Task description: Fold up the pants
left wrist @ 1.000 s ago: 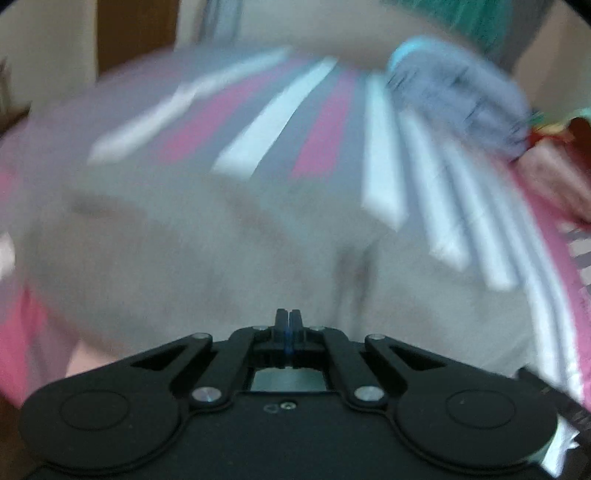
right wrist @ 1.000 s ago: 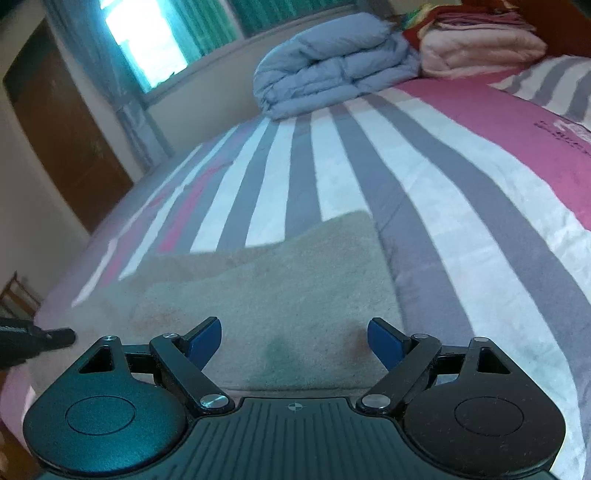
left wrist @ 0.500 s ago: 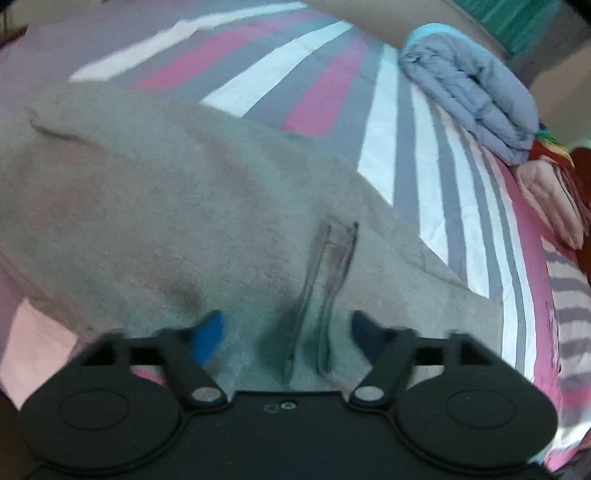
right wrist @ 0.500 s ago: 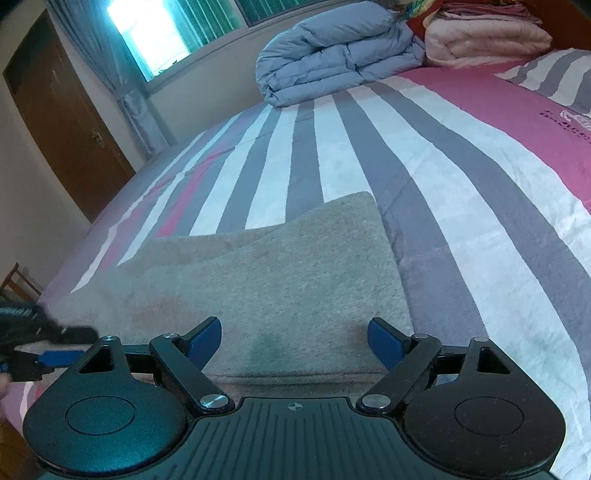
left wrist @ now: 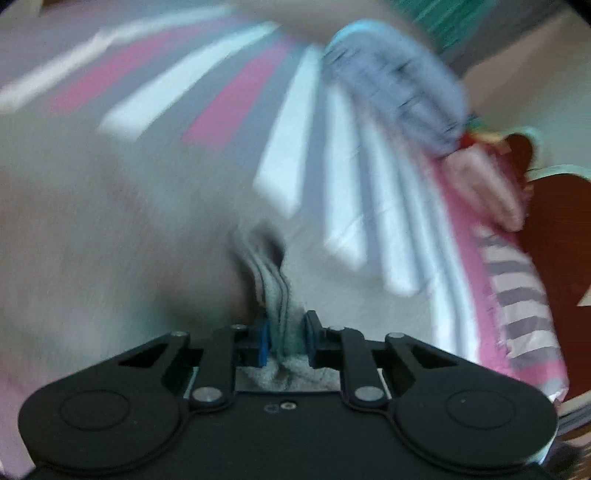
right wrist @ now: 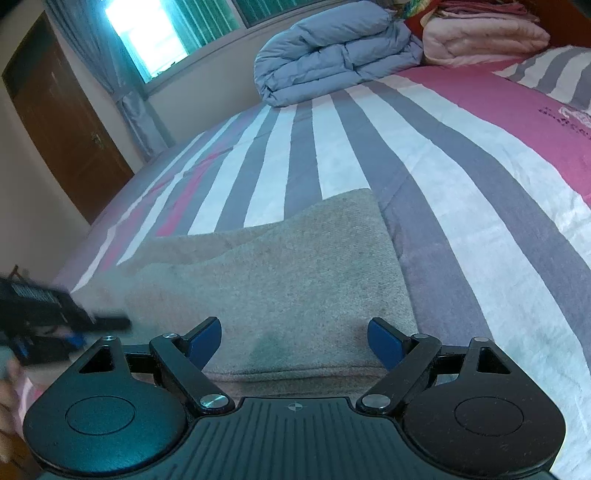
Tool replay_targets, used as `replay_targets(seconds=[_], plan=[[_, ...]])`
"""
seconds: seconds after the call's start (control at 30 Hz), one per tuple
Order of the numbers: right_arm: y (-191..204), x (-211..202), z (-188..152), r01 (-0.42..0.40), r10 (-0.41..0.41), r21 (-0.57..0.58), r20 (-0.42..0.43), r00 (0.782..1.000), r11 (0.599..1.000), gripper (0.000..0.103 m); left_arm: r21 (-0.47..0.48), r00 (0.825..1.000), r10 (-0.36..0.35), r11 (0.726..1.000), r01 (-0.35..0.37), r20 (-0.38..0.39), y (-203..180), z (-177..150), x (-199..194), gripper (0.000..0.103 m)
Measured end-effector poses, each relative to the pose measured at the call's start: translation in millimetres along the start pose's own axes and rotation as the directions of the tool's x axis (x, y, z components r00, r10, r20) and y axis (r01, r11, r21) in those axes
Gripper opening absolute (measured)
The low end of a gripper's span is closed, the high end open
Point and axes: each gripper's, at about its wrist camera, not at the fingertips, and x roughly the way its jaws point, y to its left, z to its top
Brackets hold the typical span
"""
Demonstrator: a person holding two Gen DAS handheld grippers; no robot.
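Grey-beige pants (right wrist: 295, 266) lie flat, partly folded, on the striped bed. In the blurred left wrist view the pants (left wrist: 110, 240) fill the left side. My left gripper (left wrist: 286, 338) has its jaws closing on a raised ridge of the pants' fabric, and the blue pads press on it from both sides. The same gripper (right wrist: 55, 321) shows as a dark blur at the left edge of the right wrist view, by the pants' left end. My right gripper (right wrist: 293, 339) hovers open over the near edge of the pants with nothing between its fingers.
The bed cover (right wrist: 461, 166) has grey, white and pink stripes. A folded blue-grey duvet (right wrist: 332, 55) and a pink blanket stack (right wrist: 480, 33) sit at the far end. A brown door (right wrist: 62, 122) stands at the left, and a dark red headboard (left wrist: 554, 240) at the right.
My left gripper stood open over a crease in the pants half a second ago; now its pads pinch that crease and the view has swung. The right gripper has not moved.
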Motion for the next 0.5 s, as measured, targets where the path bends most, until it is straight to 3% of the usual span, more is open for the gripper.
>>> replay_targets(seconds=[0.07, 0.13, 0.2, 0.27, 0.4, 0.5], plan=[[2.5, -0.9, -0.9, -0.003, 0.003, -0.003, 0.002, 1.0, 1.0, 0.086, 0.083, 0.995, -0.046, 0.996, 0.039, 0.085, -17.9, 14.0, -21.4, 0.005], [5.1, -3.0, -0.3, -0.023, 0.023, 0.002, 0.014, 1.0, 1.0, 0.086, 0.146, 0.992, -0.032, 0.989, 0.015, 0.12, -19.6, 15.7, -31.9, 0.004], [11.7, 0.8, 1.5, -0.019, 0.019, -0.034, -0.007, 1.0, 0.999, 0.086, 0.09, 0.998, 0.05, 0.995, -0.053, 0.036, 7.7, 4.5, -10.8, 0.002], [18.3, 7.7, -0.2, 0.012, -0.015, -0.092, -0.032, 0.999, 0.996, 0.086, 0.052, 0.988, 0.128, 0.991, -0.124, -0.081, 42.5, -20.2, 17.0, 0.002], [22.7, 16.2, -5.2, 0.015, -0.025, -0.136, -0.07, 0.997, 0.991, 0.086, -0.003, 0.991, 0.111, 0.994, -0.111, -0.076, 50.5, -29.0, 19.0, 0.002], [23.8, 14.3, -2.9, 0.006, -0.015, -0.133, -0.067, 0.998, 0.991, 0.086, 0.056, 0.995, 0.098, 0.994, -0.097, -0.023, 28.2, -16.0, 5.0, 0.005]])
